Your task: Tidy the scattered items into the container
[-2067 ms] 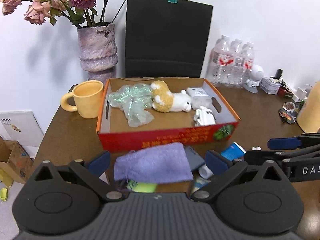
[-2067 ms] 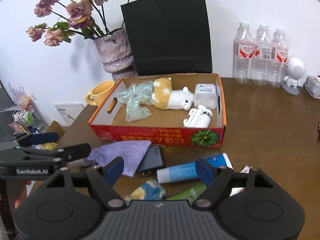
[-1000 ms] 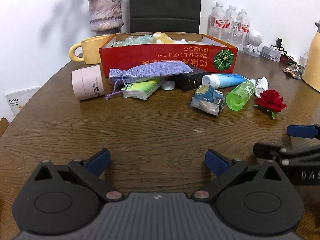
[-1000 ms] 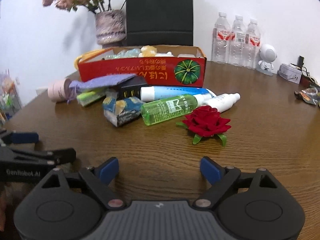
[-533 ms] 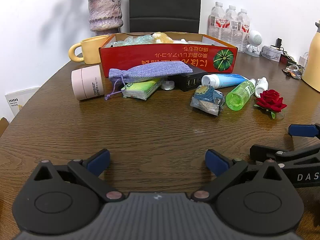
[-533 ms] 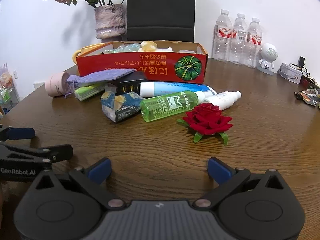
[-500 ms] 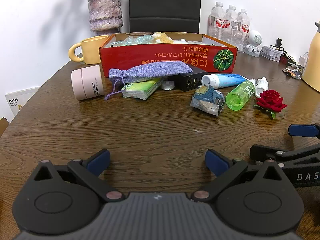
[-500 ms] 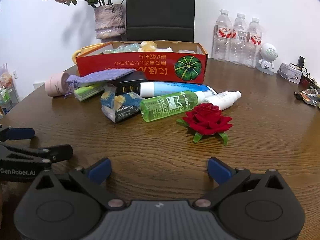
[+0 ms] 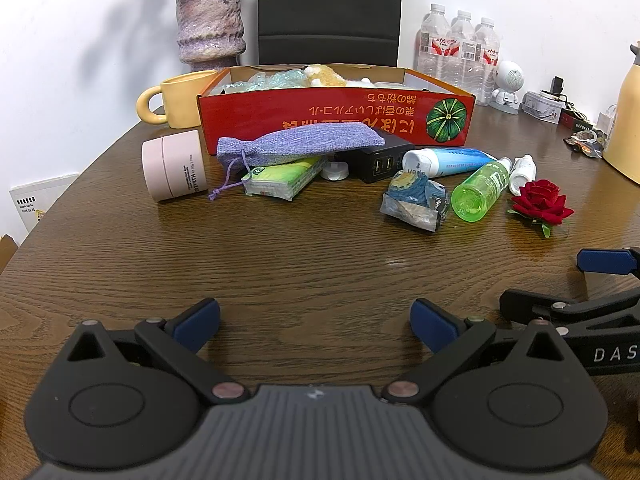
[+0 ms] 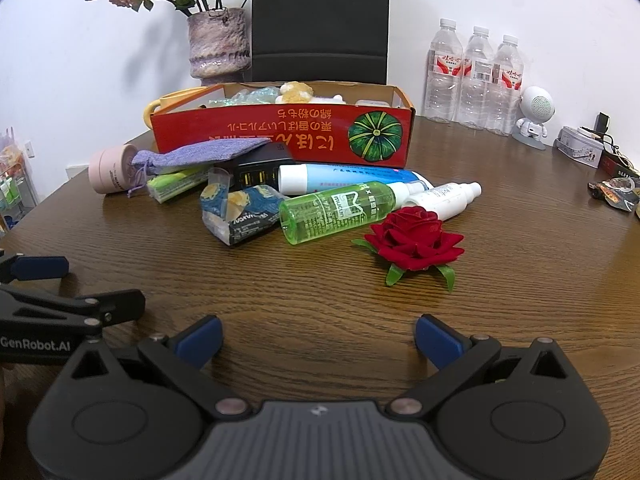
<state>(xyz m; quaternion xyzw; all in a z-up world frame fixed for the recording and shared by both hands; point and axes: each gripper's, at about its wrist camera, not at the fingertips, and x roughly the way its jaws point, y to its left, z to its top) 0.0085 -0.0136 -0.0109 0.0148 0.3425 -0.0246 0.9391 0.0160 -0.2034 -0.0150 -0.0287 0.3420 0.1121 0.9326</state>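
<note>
Left gripper (image 9: pixel 315 320) and right gripper (image 10: pixel 318 336) both spread wide, empty, low over table (image 9: pixel 280 256). Rose (image 10: pixel 412 236), bottle (image 10: pixel 336 210), pouch (image 9: pixel 298 144) scattered before box (image 10: pixel 280 132).

The red box (image 9: pixel 336 118) wall hides most of its contents. A yellow jug (image 9: pixel 628 120) is cut off at the right edge

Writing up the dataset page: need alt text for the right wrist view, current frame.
Open right gripper, empty, low over a wooden table, facing a red rose, a green spray bottle and other scattered items in front of a red cardboard box. The left gripper shows at the left edge.
</note>
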